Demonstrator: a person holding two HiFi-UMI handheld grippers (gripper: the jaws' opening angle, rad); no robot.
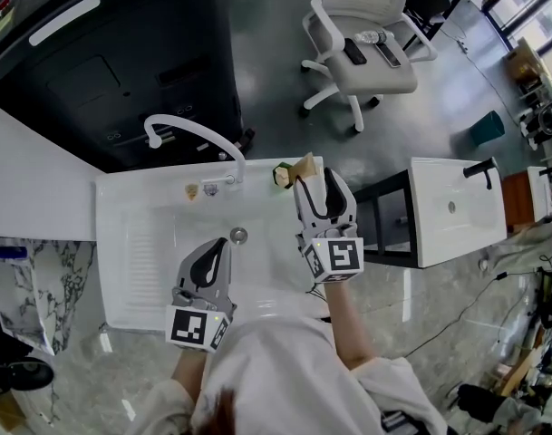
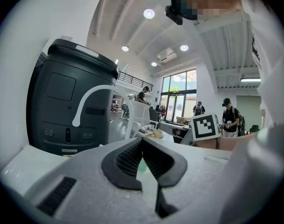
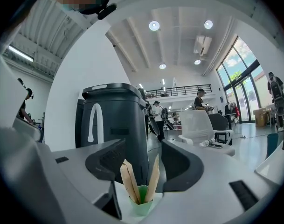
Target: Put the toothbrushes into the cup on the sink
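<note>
A small green cup (image 1: pixel 282 176) stands on the back rim of the white sink (image 1: pixel 130 243), right of the faucet. Tan-wrapped toothbrushes (image 1: pixel 304 164) stick up out of it. In the right gripper view the cup (image 3: pixel 142 205) sits low between the jaws, holding two wrapped toothbrushes (image 3: pixel 129 181). My right gripper (image 1: pixel 318 179) is open just in front of the cup, with nothing in it. My left gripper (image 1: pixel 221 245) hovers over the basin near the drain, jaws together and empty. In the left gripper view its pads (image 2: pixel 128 160) meet at the tip.
A curved white faucet (image 1: pixel 196 130) rises at the sink's back edge, with a small tan object (image 1: pixel 191 190) beside its base. The drain (image 1: pixel 239 235) is mid-basin. A black cabinet (image 1: pixel 121 53) stands behind; an office chair (image 1: pixel 366 53) and a second sink (image 1: pixel 452 208) stand to the right.
</note>
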